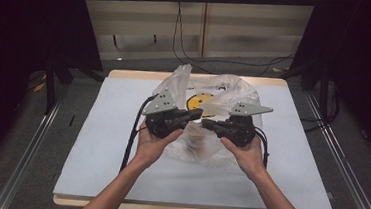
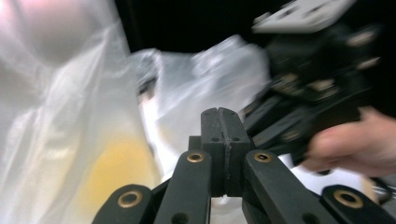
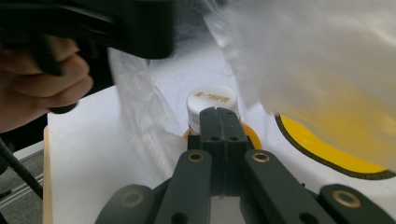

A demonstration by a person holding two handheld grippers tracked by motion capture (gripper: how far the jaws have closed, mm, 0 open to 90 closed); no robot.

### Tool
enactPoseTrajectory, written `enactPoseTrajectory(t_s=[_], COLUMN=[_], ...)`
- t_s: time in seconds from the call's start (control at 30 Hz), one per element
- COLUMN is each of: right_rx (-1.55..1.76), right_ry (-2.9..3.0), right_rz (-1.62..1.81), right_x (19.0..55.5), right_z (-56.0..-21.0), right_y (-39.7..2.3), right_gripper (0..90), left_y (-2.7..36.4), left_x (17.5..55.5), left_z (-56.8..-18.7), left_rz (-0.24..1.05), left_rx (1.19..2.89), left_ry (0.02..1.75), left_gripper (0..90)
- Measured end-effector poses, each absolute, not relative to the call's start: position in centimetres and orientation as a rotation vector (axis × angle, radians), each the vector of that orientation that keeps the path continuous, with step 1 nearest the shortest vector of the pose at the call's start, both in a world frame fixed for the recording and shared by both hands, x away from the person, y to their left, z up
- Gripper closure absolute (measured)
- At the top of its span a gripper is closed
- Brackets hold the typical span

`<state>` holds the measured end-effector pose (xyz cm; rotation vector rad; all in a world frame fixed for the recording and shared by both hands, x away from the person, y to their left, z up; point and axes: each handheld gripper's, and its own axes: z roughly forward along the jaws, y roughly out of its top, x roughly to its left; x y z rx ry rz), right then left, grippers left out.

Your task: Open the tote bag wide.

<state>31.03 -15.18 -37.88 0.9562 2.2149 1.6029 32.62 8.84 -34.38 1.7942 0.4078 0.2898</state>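
Note:
A clear plastic bag [image 1: 224, 90] printed with a yellow smiley face lies crumpled on the white table [image 1: 110, 148]. The two grippers face each other over its middle, tips almost touching. My left gripper [image 1: 198, 114] has its jaws pressed together [image 2: 222, 113], and a sheet of the bag's film [image 3: 140, 116] hangs down from it. My right gripper [image 1: 205, 123] is shut [image 3: 218, 111] with nothing seen between its jaws. Just beyond its tips stands a white bottle cap [image 3: 212, 99] with orange lettering, on an orange bottle inside the bag. More blurred film [image 3: 327, 56] hangs above it.
Bare table surface surrounds the bag on the left, right and front. Black cables [image 1: 132, 135] trail from the grippers toward the front edge. Dark curtains [image 1: 23, 31] and metal rails [image 1: 23, 167] flank the table, and wires [image 1: 187, 54] lie on the floor behind.

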Motion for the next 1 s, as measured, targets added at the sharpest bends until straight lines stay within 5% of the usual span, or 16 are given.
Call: enactPoseTrajectory(t_s=[0.63,1.0], right_rx=[1.003,1.094], right_ry=[2.194,2.276], right_rz=[1.54,1.438], right_x=[31.6,32.3], right_z=[-38.9,-43.1], right_y=[-16.1,-15.8], right_gripper=[90.0,90.0], left_y=[11.3,11.8], left_x=[35.8,36.0], left_z=[-40.1,-44.0], left_rz=[0.246,0.19], left_rx=[1.896,2.011], left_ry=[0.593,0.615], left_gripper=[90.0,90.0])
